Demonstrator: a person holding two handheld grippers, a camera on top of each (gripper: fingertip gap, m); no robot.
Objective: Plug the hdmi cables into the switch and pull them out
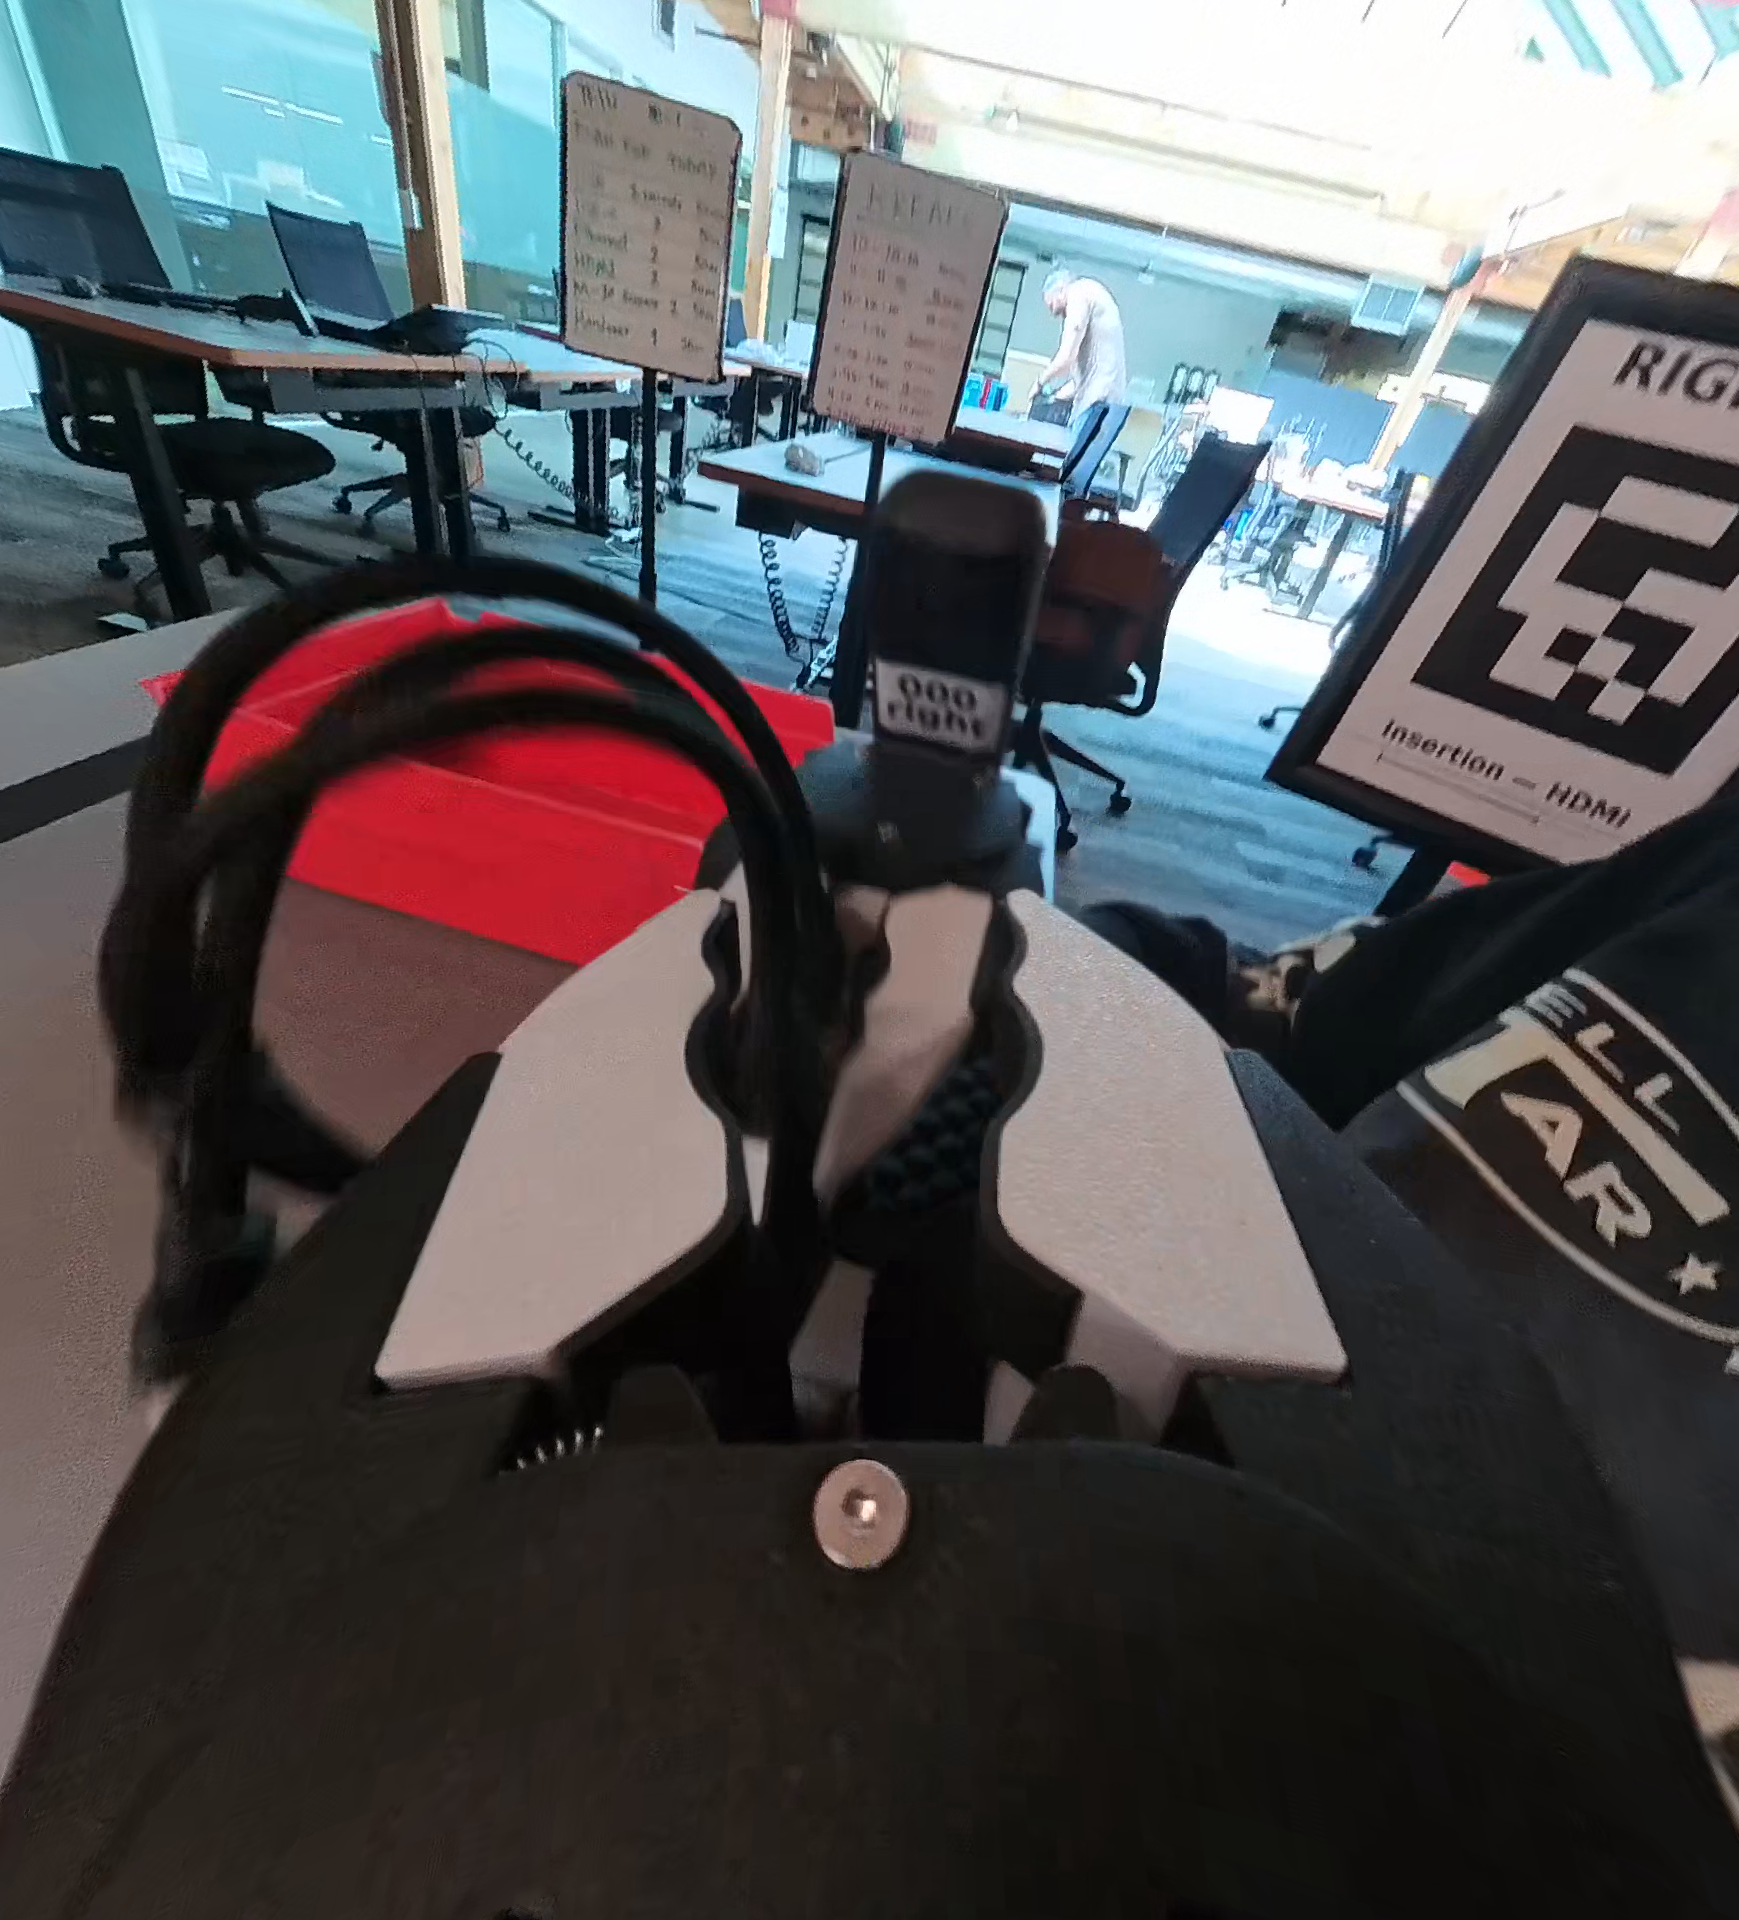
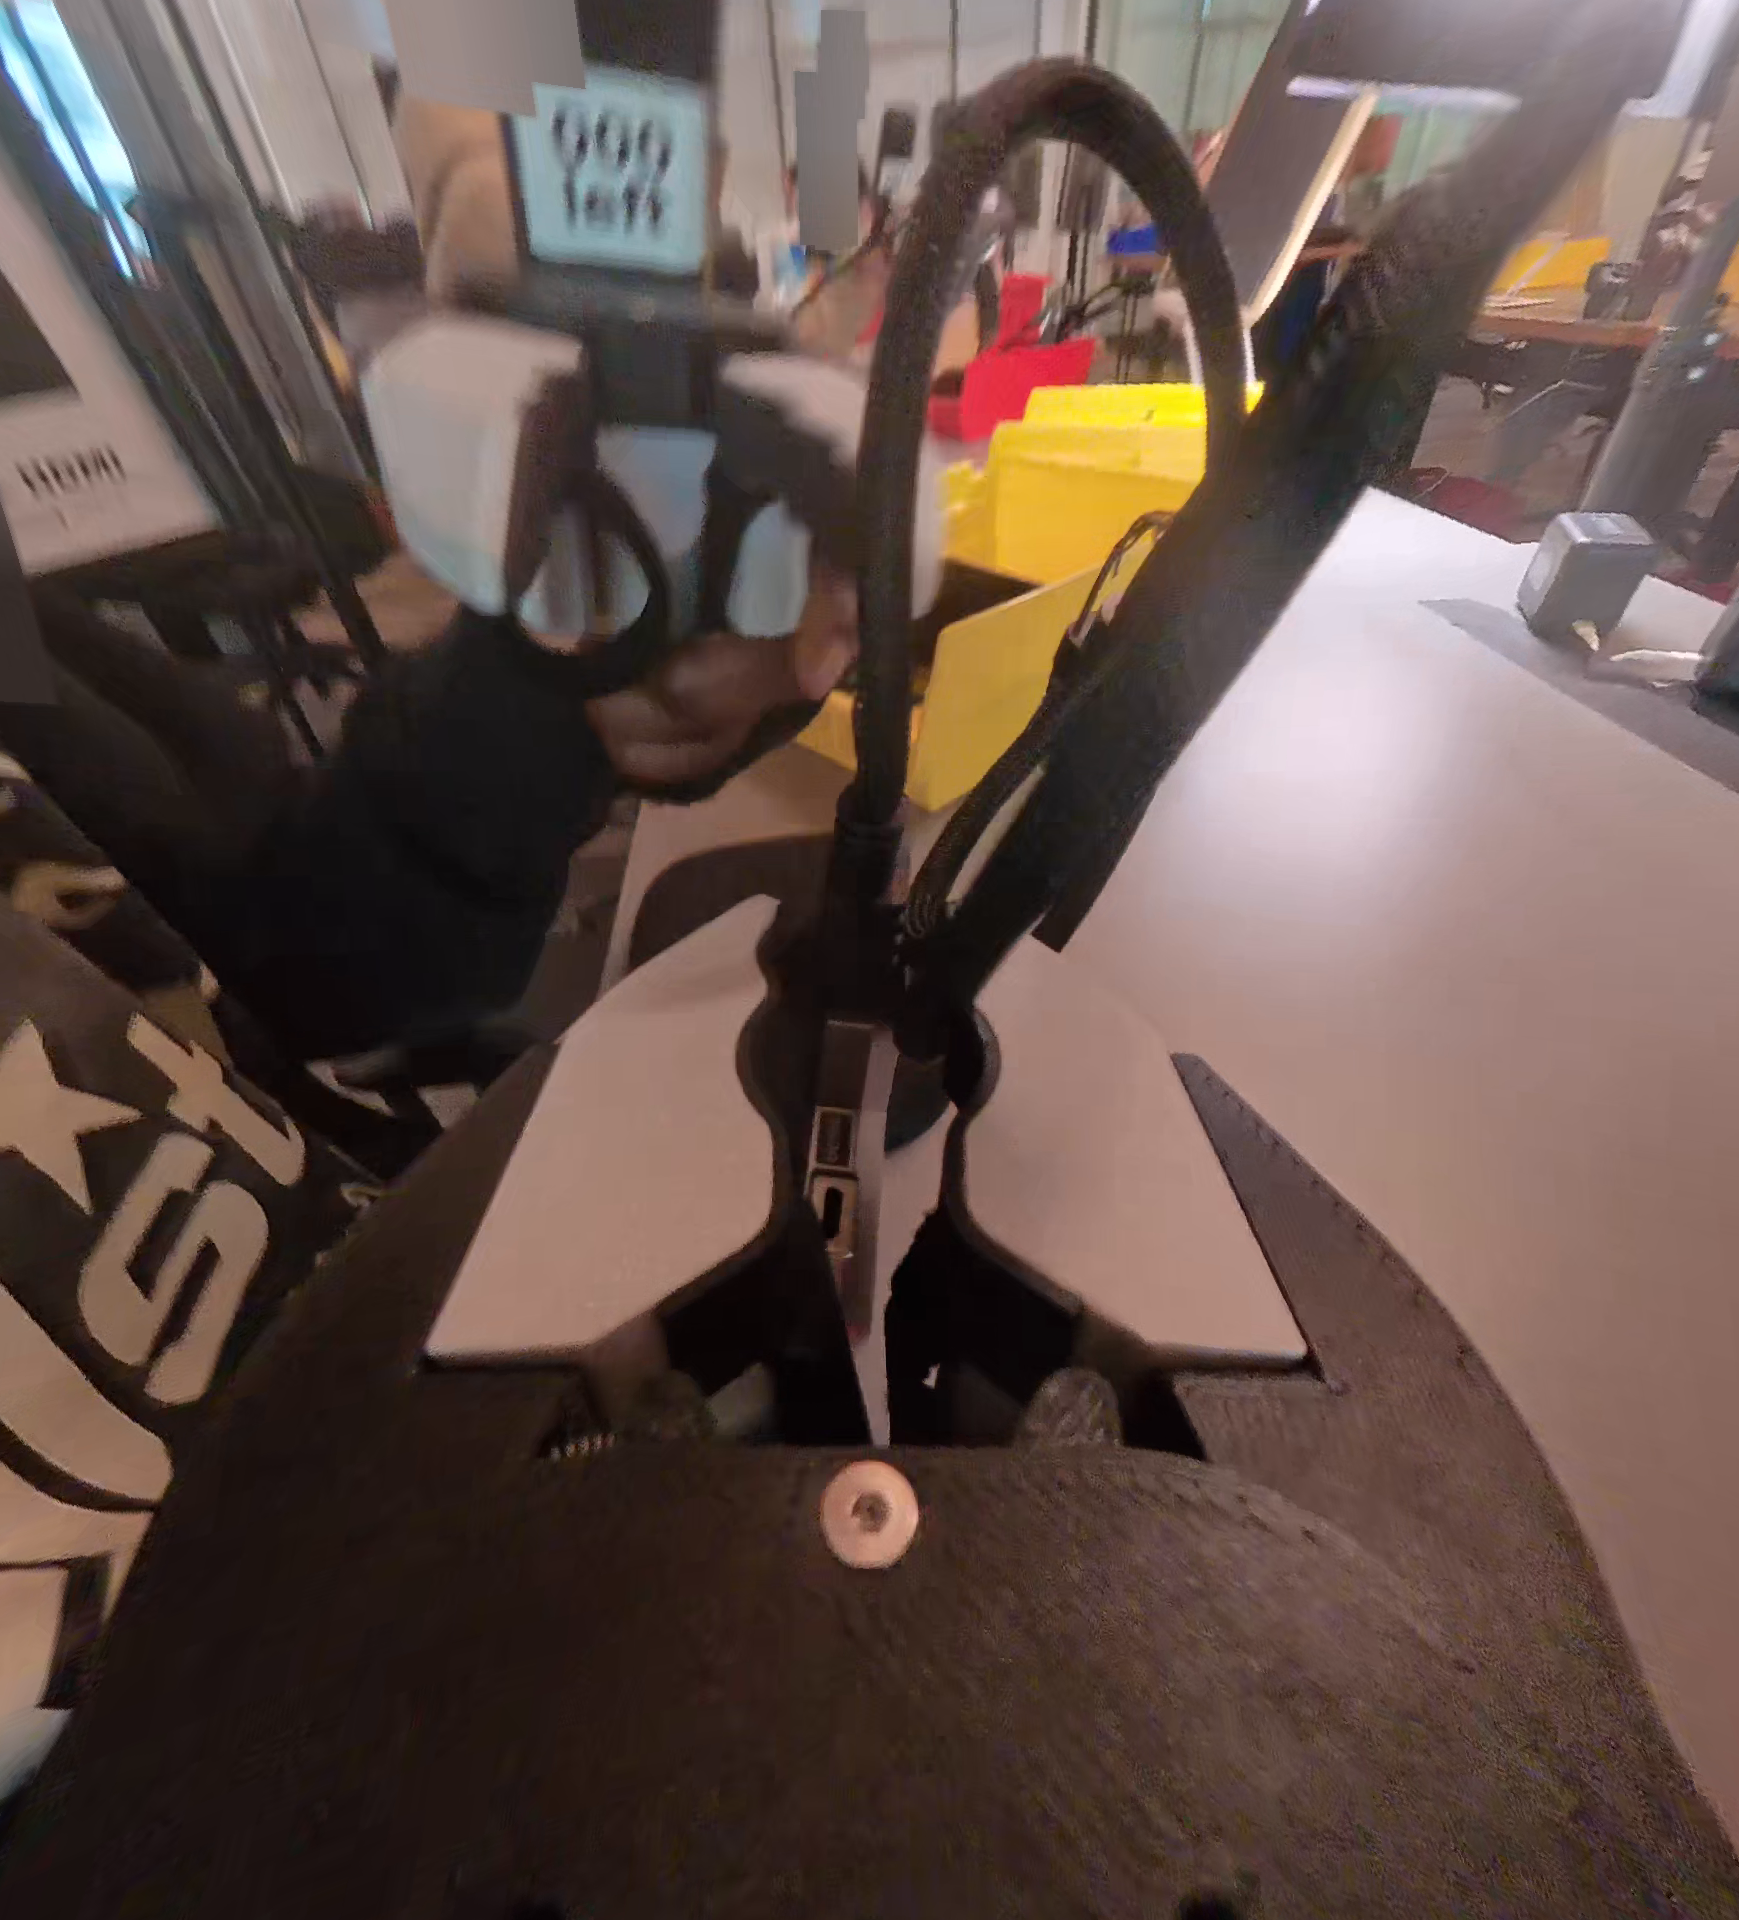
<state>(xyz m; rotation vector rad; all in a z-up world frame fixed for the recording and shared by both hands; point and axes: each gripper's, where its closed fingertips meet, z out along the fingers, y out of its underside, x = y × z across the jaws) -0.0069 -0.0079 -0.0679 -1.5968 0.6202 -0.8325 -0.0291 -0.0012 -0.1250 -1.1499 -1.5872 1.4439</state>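
Here the right gripper (image 2: 860,1049) clamps the slim HDMI switch (image 2: 844,1174) edge-on, steadying its ports, while the left gripper (image 1: 870,997) pinches a braided HDMI cable (image 1: 922,1132), apparently for plugging or pulling.

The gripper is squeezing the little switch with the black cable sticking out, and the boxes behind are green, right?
No, the boxes are yellow, not green; the right wrist view shows it. The right gripper does squeeze the switch, with the black cable sticking out.
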